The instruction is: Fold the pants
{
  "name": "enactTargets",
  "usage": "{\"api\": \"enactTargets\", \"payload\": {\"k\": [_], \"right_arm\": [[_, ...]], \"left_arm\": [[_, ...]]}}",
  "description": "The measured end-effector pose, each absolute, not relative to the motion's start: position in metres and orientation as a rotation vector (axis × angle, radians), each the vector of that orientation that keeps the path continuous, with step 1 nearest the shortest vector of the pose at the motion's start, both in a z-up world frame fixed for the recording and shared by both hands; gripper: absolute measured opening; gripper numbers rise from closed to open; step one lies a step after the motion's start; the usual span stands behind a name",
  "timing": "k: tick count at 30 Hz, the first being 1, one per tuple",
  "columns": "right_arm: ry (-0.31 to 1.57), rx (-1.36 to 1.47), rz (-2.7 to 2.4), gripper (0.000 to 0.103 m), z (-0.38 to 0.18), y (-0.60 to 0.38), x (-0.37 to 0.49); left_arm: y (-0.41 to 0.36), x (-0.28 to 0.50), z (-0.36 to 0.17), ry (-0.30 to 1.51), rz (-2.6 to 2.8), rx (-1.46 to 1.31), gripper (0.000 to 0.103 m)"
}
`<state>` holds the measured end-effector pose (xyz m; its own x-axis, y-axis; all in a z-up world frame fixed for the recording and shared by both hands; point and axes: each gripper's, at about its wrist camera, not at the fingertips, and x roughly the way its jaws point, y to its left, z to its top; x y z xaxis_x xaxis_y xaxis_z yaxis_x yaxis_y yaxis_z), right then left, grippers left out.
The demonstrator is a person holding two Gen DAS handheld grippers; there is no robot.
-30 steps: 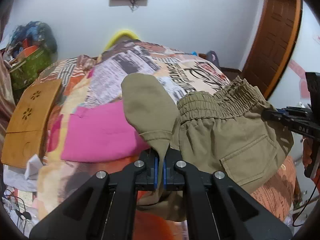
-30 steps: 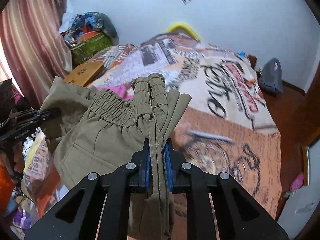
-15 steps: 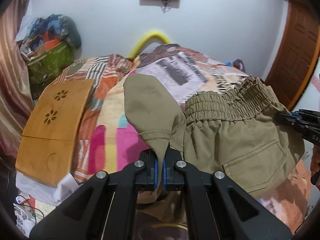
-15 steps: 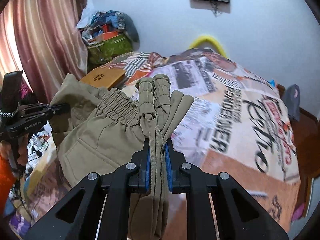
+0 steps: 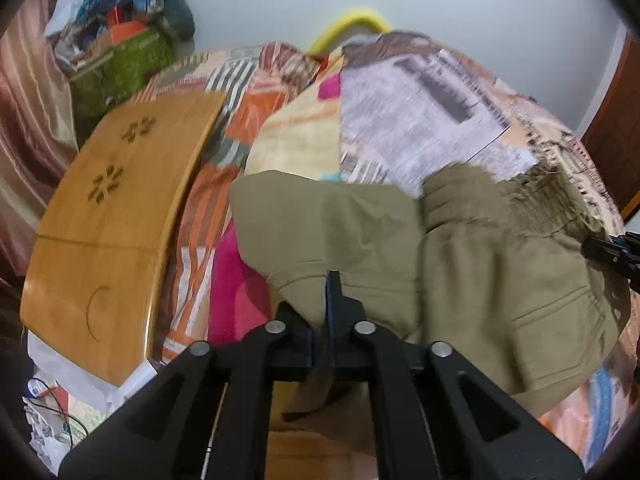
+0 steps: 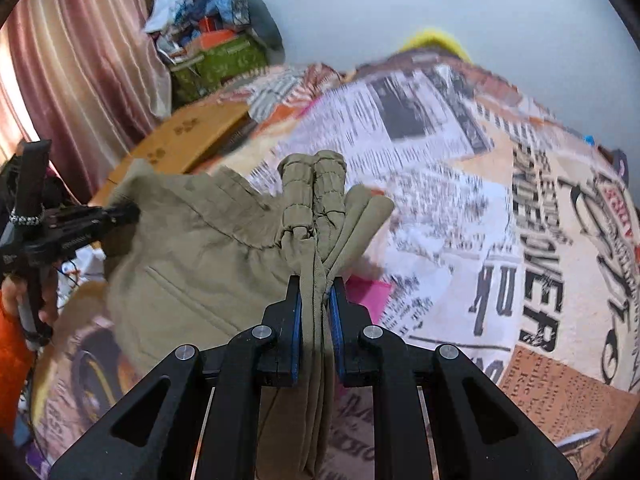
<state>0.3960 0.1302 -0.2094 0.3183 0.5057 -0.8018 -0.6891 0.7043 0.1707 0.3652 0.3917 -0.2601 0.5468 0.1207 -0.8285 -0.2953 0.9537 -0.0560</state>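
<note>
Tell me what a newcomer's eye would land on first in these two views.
The olive pants come first, stretched between both tools: the right tool pinches the bunched waistband, the left tool has fabric between its just-loosening fingers. Under them lies the loud newsprint bedspread, with a wooden board at its left edge in the left view.

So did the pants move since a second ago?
Yes. The pants came down toward the bed, closer to the wooden board.

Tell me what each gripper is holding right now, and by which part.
Both hold the olive-green cotton pants: the right gripper clamps the bunched elastic waistband, the left gripper pinches an edge, its jaws just opening slightly.
</note>
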Motion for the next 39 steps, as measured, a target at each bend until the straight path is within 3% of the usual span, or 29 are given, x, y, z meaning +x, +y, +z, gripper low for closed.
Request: {"api": "enactTargets", "payload": {"k": [3,8,15,30,36,39], "right_arm": [[1.01,-0.206,0.79,0.017,-0.226,0.123,0.401],[0.969,-0.297,0.746,0.033,-0.217,0.121,0.39],[0.871,-0.32,0.73,0.033,-0.16,0.098,0.359],[0.472,-0.146,0.801,0.033,0.026,0.019,0.176],[0.331,-0.06,0.813,0.033,0.057,-0.021,0.098],[0.306,-0.014,0.828,0.033,0.057,-0.038,0.069]], "left_arm": [[0.396,0.365,-0.277,1.002,0.272,-0.167,0.028],[0.401,0.357,-0.276,1.007,0.315,-0.188,0.038],[0.391,0.322,-0.23,0.971,0.387,-0.208,0.038],[0.219,0.132,-0.005,0.494,0.287,0.015,0.042],[0.156,0.045,0.038,0.322,0.27,-0.011,0.044],[0.136,0.009,0.045,0.26,0.27,-0.025,0.051]]}}
